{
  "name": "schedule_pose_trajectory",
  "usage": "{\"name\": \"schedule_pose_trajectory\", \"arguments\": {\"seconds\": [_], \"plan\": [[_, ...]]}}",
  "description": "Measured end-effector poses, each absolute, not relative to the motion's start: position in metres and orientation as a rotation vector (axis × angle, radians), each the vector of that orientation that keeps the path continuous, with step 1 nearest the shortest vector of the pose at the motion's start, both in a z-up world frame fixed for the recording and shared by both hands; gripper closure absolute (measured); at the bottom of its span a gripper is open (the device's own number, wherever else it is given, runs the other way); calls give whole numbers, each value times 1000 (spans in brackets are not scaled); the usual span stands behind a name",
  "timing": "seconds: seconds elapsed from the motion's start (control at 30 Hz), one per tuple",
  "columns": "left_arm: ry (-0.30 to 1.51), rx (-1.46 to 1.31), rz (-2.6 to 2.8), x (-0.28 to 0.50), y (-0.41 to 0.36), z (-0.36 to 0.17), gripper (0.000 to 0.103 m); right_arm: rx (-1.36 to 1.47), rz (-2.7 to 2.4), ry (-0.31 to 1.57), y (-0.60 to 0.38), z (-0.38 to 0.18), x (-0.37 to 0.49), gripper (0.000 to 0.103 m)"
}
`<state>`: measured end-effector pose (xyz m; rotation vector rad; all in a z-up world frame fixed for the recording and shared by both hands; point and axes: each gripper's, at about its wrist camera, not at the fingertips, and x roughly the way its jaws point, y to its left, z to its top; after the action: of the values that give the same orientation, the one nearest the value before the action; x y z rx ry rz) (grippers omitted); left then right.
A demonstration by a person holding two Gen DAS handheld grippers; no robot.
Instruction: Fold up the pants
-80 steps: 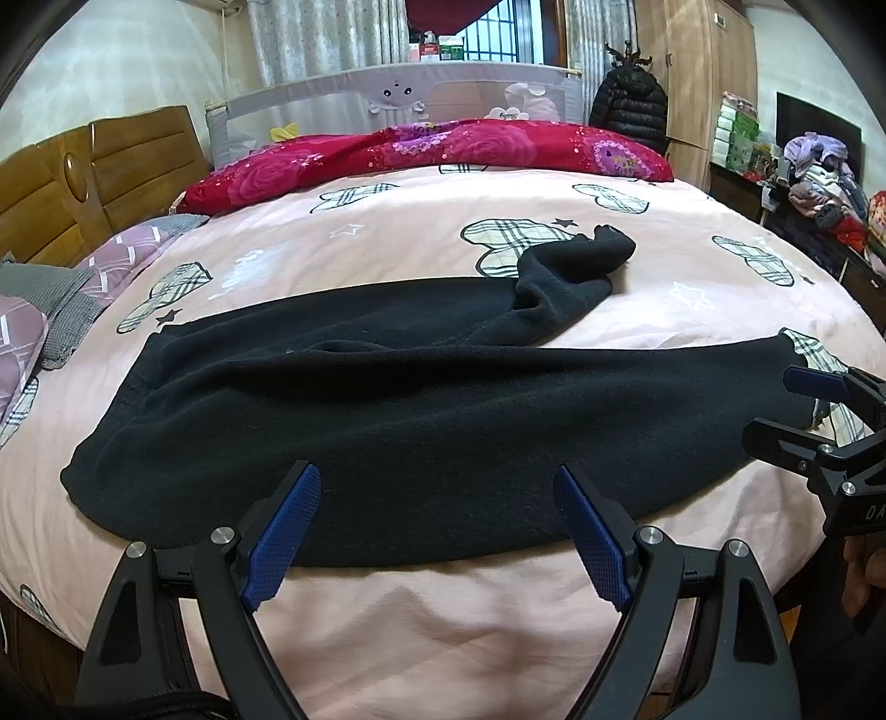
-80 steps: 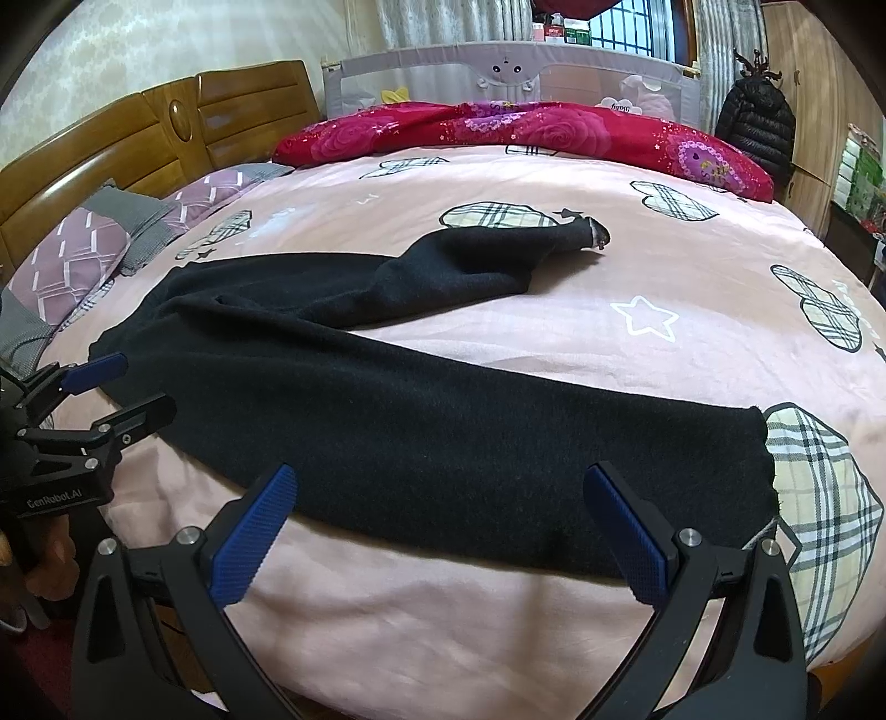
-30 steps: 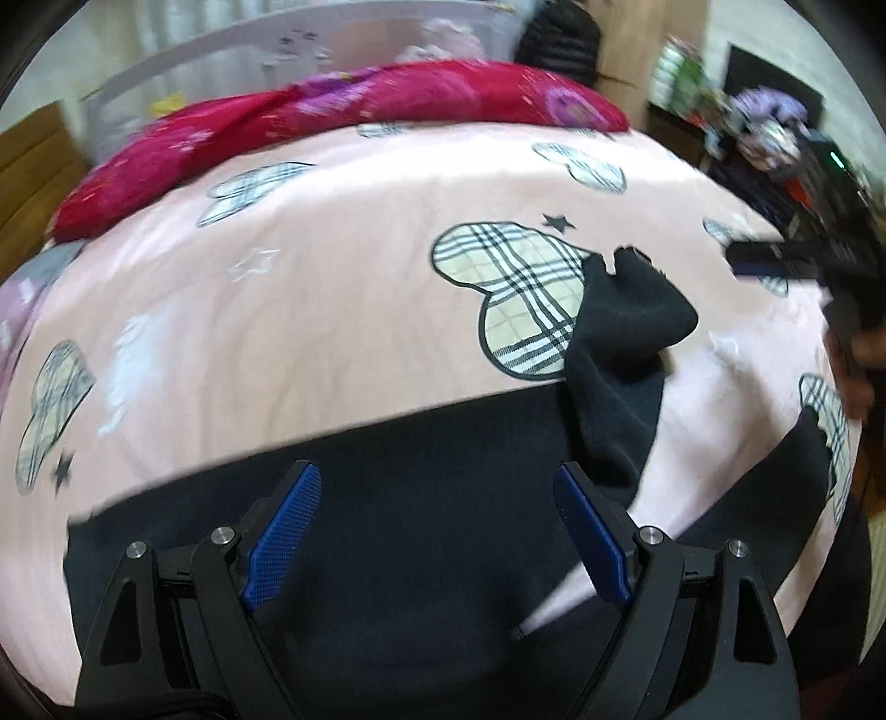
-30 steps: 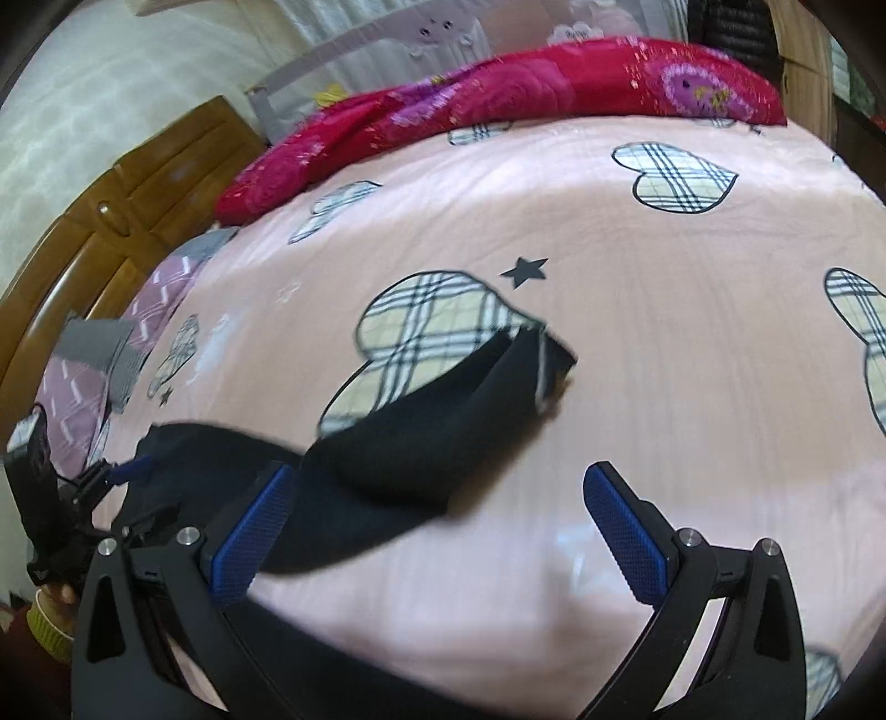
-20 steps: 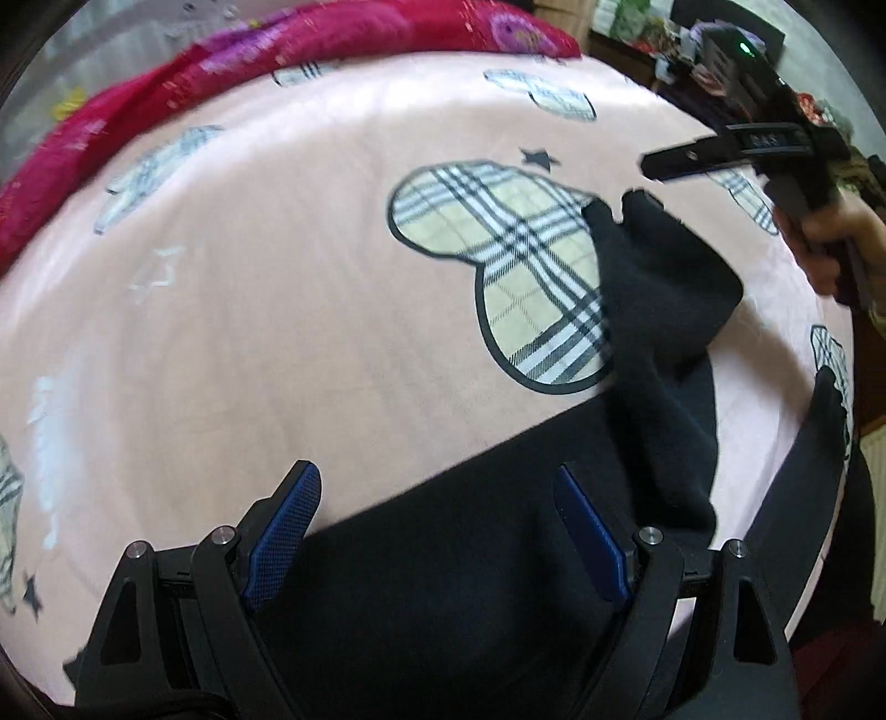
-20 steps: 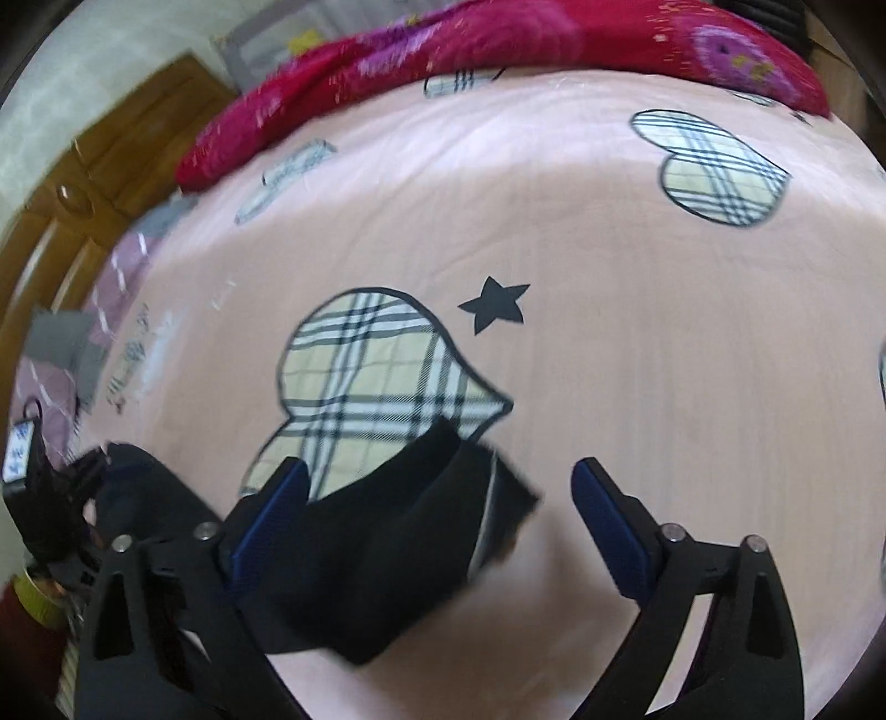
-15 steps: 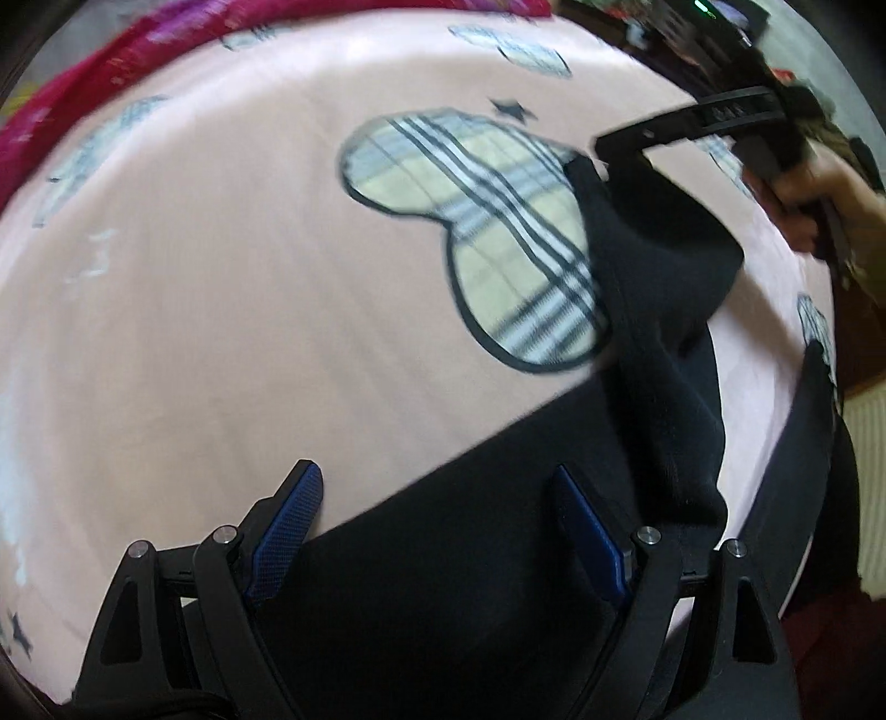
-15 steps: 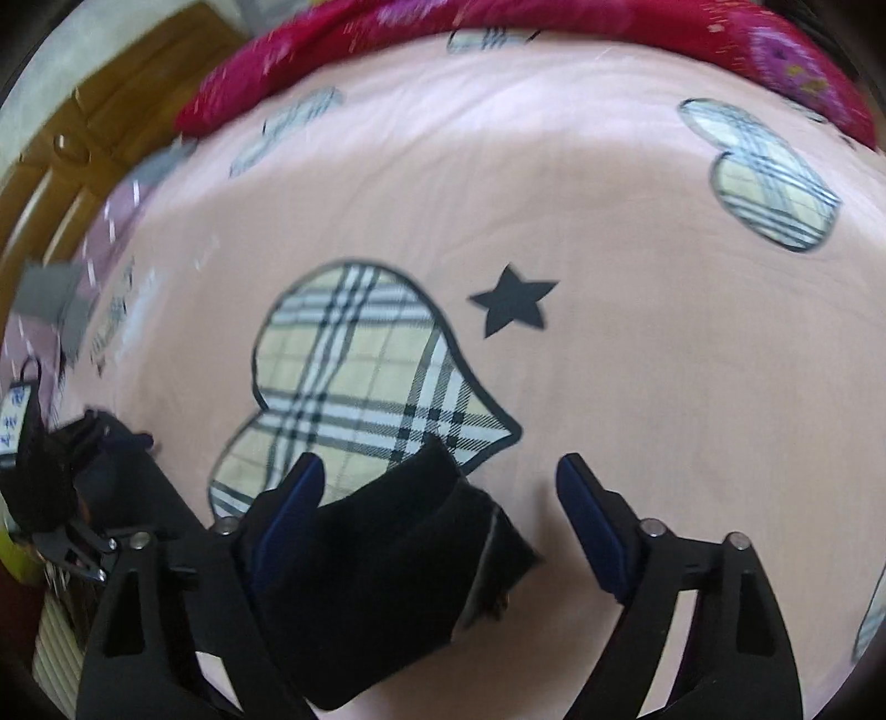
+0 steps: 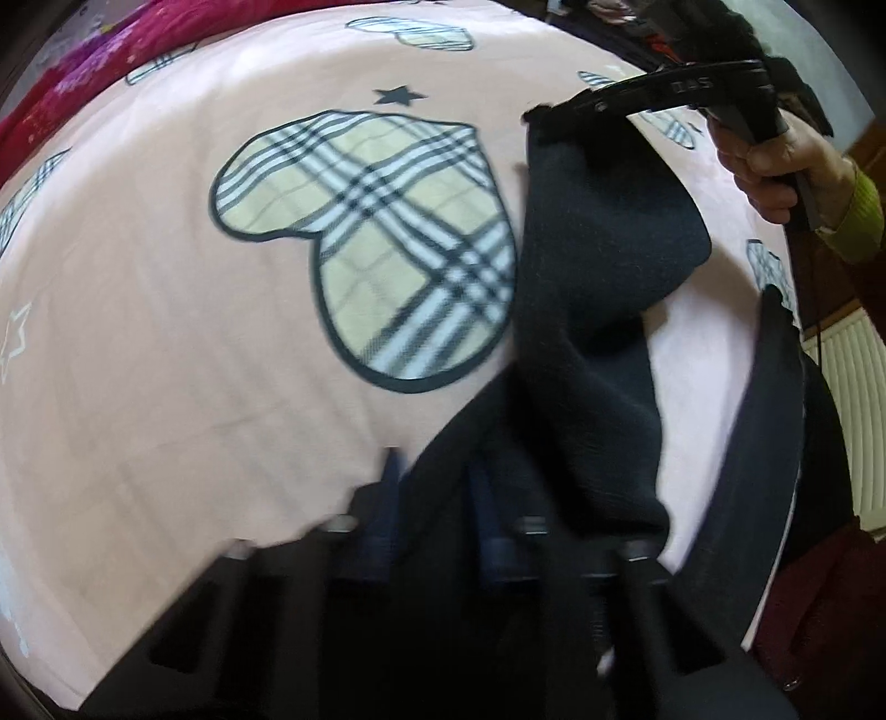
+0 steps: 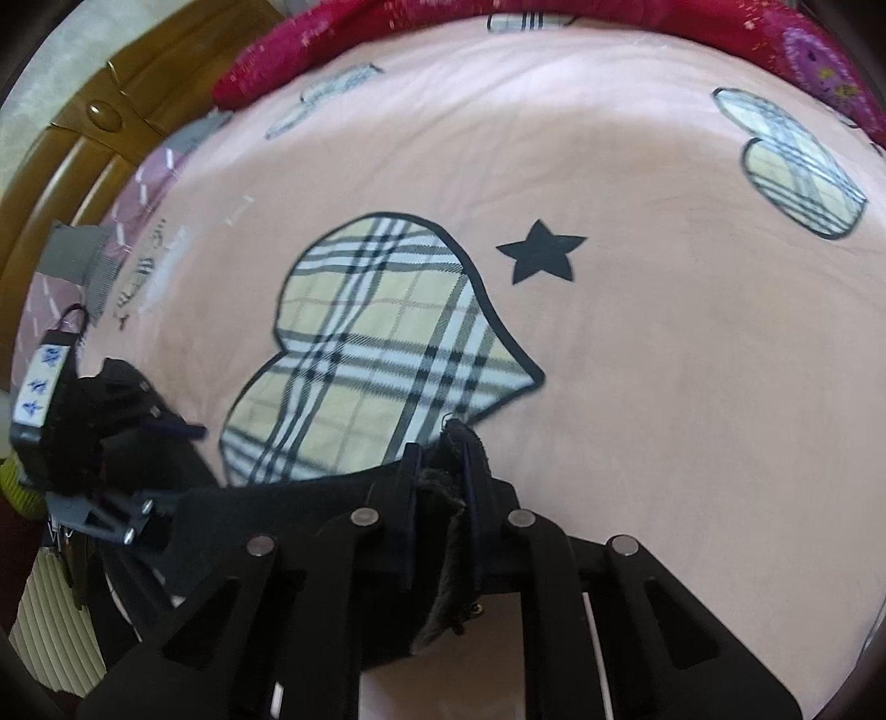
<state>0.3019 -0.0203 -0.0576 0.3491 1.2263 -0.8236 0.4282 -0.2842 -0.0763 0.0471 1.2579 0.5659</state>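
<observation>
The black pants lie on the pink bedsheet. One leg runs up across the bed towards a plaid heart print. My left gripper is shut on the black fabric at the base of that leg, blurred by motion. My right gripper is shut on the leg's hem, whose fuzzy lining shows between the fingers. The right gripper also shows in the left wrist view, pinching the hem at the far end. The left gripper shows in the right wrist view at the far left.
A red floral quilt lies along the far side of the bed. A wooden headboard and purple pillows are at the left. A radiator stands past the bed's right edge.
Both grippers went from open to shut on the pants: the left on the fabric at the leg's base, the right on the leg's hem. Both moved in over the bed.
</observation>
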Motion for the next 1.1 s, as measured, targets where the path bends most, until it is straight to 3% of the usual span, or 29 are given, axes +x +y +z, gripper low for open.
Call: {"name": "schedule_pose_trajectory", "arguments": {"seconds": [0.13,0.3,0.37,0.47,0.8,0.87,0.9,0.93,0.97,1.1], "plan": [[1190,394,-795,295,-25,-53,97,109,585,1146,-317,-47,400,88],[1150,352,-763,277,-20,-31,98,195,587,972,-360,-14,359,90],[1135,348,-751,268,-17,-21,98,227,594,921,-378,-6,343,97],[1126,323,-743,252,-9,-9,98,230,595,863,-399,0,321,99],[1119,294,-711,199,-12,5,98,336,551,982,-417,-24,287,98],[1132,277,-701,199,-11,2,98,311,508,1001,-404,-21,293,88],[1138,267,-695,200,-10,1,98,284,487,1019,-394,-22,299,63],[1139,264,-690,200,-10,1,98,267,455,1031,-382,-21,310,27],[1133,268,-686,199,-11,2,98,258,433,1034,-377,-22,315,12],[1122,278,-679,199,-12,1,97,169,364,1065,-348,-22,353,12]]}}
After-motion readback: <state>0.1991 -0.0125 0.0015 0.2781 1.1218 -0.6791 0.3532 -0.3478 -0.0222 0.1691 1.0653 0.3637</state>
